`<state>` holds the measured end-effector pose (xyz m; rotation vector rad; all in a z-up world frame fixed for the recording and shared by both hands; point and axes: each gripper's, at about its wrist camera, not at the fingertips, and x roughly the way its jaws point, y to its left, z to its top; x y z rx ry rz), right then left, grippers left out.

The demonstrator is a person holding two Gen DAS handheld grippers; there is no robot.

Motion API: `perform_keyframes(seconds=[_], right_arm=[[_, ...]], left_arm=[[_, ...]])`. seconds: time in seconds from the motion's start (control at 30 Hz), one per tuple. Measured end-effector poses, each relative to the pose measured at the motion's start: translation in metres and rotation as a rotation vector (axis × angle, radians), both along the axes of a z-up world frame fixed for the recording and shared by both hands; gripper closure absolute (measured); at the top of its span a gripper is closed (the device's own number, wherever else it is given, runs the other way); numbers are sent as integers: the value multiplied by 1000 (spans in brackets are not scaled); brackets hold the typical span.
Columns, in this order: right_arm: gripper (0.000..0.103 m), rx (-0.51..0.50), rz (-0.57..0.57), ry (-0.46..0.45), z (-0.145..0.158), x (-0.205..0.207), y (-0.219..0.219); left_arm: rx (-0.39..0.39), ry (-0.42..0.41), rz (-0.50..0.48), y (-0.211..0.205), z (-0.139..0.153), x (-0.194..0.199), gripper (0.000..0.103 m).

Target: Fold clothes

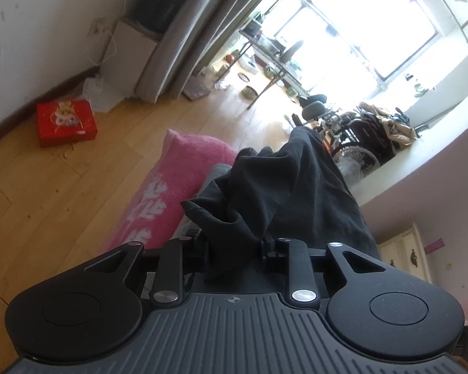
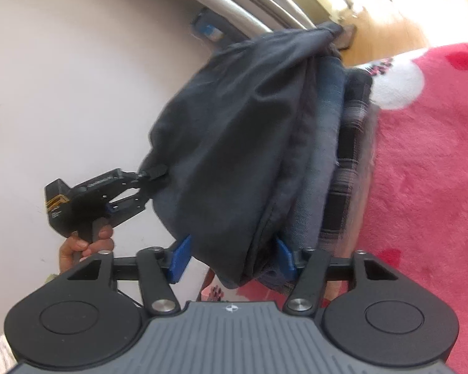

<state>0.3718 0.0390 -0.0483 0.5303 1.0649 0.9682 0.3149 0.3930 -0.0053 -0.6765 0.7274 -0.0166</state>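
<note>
Black cotton-like cloth is hanging between the two grippers: a dark garment, possibly trousers, though its exact kind is hard to tell. In the right wrist view the left gripper is showing from the side, its fingers pinched onto an edge of the garment, and the person's hand is wrapping the handle below. In the left wrist view the same cloth is bunching up from between that gripper's fingers, which fits a clamped hold.

The right gripper is working differently. Its blue pads are standing wide apart, on either side of a thick bundle of the garment's lower end. They are not squeezing it; the jaws are released, and whether the pads are touching the fabric at all I cannot tell.

Holding one corner high is probably letting the fabric fall straight, so that the layers line up before a fold. Just behind the black garment are lying a blue-grey denim piece and a dark plaid piece, seemingly a stack of folded clothes, resting on a pink fleece blanket. The blanket is likely serving as the folding surface. In the left wrist view the pink blanket is appearing below the cloth, above a wooden floor with a red box well apart.
</note>
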Motion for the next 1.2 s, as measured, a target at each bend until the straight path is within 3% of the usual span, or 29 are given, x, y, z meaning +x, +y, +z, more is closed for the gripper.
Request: perform_keyframes(seconds=[0.1,0.17,0.43,0.6,0.7,0.77,0.8,0.83,0.93,1.07,1.2], right_arm=[[92,19,3,-4,-1,5,1],[94,38,0,9,-1,8,-1],[94,160,-52,24,27,11,-44],[94,108,-47,101,-6,7,-41],[91,81,-44,158,-29,6,-38],[83,82,-48,169,-33,8,-42],[72,86,-50,167,-32,10,-46],[68,83,-49,155,-28,9,-50],[66,44,-57,38,-8,2,-65],[69,-9,-95,-239,35,-17,-70],[70,-95,-108,-547,60,-36,-36]], left_arm=[[15,-9,7,-5,2,0,93],[-8,-14,9,-6,6,-1,97],[-259,-58,-4,6,12,-12,97],[-291,21,12,3,-23,-17,96],[-359,4,3,15,-35,-23,87],[-370,-22,0,21,-31,-31,73],[-358,-36,3,24,-28,-35,68],[-316,-53,14,25,-21,-42,58],[-151,-140,38,21,6,-58,54],[88,-272,-6,-12,40,-65,54],[359,-313,-122,-72,47,-46,54]])
